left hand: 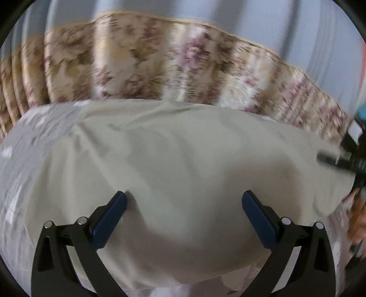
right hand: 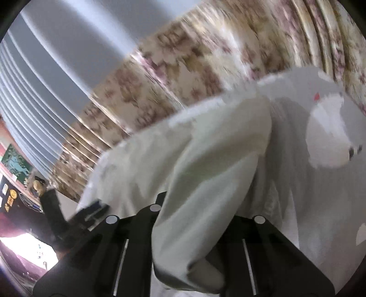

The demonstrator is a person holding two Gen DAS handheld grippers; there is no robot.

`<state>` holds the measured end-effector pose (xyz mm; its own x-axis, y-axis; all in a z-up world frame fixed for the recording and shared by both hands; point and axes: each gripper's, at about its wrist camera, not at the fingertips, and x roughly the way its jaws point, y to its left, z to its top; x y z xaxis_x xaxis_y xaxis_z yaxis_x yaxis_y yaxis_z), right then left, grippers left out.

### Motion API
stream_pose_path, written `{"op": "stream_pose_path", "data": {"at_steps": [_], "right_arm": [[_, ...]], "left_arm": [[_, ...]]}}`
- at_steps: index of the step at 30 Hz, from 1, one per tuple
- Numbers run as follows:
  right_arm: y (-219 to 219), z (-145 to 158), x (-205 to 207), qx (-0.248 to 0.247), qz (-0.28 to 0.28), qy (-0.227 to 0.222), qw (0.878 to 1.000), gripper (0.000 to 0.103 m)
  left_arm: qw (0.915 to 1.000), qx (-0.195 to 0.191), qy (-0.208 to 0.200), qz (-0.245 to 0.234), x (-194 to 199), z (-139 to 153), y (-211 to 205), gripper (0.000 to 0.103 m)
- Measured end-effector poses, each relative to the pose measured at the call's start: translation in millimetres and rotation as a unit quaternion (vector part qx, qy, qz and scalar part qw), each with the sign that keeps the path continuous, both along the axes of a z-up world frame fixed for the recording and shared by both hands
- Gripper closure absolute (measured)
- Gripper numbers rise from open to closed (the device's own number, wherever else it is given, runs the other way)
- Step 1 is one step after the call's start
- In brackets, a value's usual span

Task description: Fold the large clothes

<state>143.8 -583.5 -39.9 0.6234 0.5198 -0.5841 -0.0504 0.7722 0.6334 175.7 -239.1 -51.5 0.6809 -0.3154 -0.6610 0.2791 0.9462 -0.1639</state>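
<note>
A large cream garment (left hand: pixel 183 160) lies spread over the bed. My left gripper (left hand: pixel 184 198) hovers just over its near part, blue pads wide apart, open with nothing pinched. At the right edge of the left wrist view my right gripper (left hand: pixel 338 160) shows as a dark blur at the garment's right side. In the right wrist view a thick fold of the garment (right hand: pixel 205 171) rises up between the black fingers of my right gripper (right hand: pixel 196 205), which is shut on it. The cloth hides the right fingertips.
A grey bedsheet (left hand: pixel 22 160) with white patches (right hand: pixel 331 182) lies under the garment. A floral fabric (left hand: pixel 160 64) runs behind the bed below a pale blue-grey wall (left hand: pixel 228 13). A person's hand (left hand: pixel 356 217) is at the right edge. Cluttered shelves (right hand: pixel 13 182) stand far left.
</note>
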Motion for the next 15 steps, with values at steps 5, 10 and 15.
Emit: {"op": "stream_pose_path", "data": {"at_steps": [5,10,15], "right_arm": [[19.8,41.2,5.0,0.035,0.020,-0.045,0.998,0.092],[51.1,53.3,11.3,0.048,0.049,-0.057,0.996,0.093],[90.5,59.6,20.7,0.066,0.069,-0.065,0.993,0.092]], "left_arm": [[0.9996,0.022,0.019,-0.003,27.0,4.6,-22.5,0.002],[0.9947,0.071,0.073,-0.015,66.2,-30.1,-41.9,0.001],[0.9957,0.071,0.056,-0.017,62.1,-33.9,-42.4,0.002]]}}
